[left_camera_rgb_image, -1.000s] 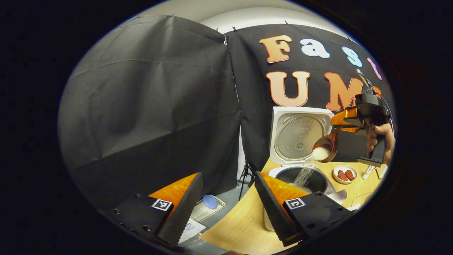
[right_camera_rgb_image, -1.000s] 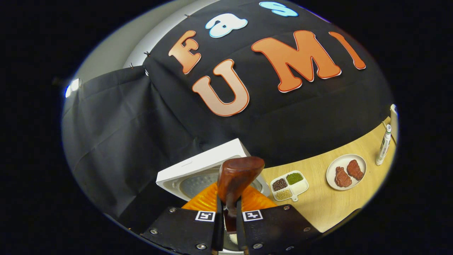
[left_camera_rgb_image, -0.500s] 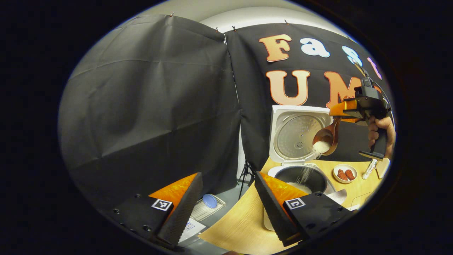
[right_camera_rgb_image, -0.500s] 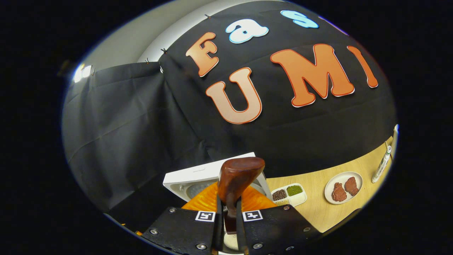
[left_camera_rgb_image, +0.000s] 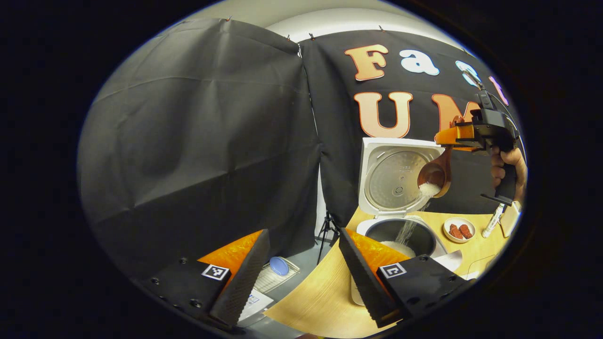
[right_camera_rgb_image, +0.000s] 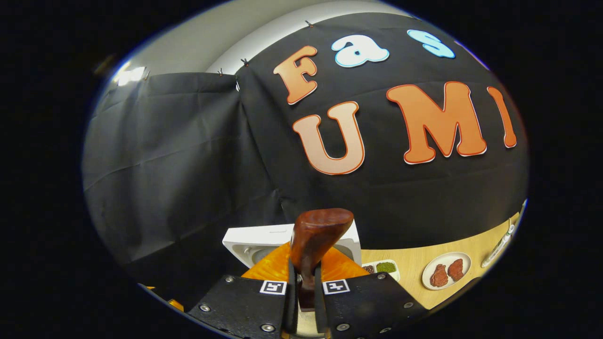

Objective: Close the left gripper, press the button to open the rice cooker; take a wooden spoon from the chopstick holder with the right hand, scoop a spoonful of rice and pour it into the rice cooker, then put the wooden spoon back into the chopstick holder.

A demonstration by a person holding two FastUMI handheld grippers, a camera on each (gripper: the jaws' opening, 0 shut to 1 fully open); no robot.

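The white rice cooker [left_camera_rgb_image: 377,228] stands open on the wooden table, its lid [left_camera_rgb_image: 398,176] upright and some rice in its dark pot. Above the pot the right gripper [left_camera_rgb_image: 447,139] holds the wooden spoon [left_camera_rgb_image: 435,174] tilted down, and white rice [left_camera_rgb_image: 428,189] streams from the bowl into the pot. In the right gripper view my right gripper [right_camera_rgb_image: 305,301] is shut on the wooden spoon's handle [right_camera_rgb_image: 315,235], with the cooker's lid [right_camera_rgb_image: 254,238] just behind. My left gripper [left_camera_rgb_image: 301,273] is open at the table's left edge, holding nothing.
A small white plate with red pieces [left_camera_rgb_image: 459,230] [right_camera_rgb_image: 445,275] lies right of the cooker, with a white tube [left_camera_rgb_image: 490,226] beyond it. A divided dish of grains [right_camera_rgb_image: 382,268] sits behind the cooker. Off the table's left edge, a tray with a blue lid [left_camera_rgb_image: 279,267] rests on the floor.
The right gripper has lifted higher and tipped the spoon further; rice keeps falling into the pot. The left gripper has stayed where it was.
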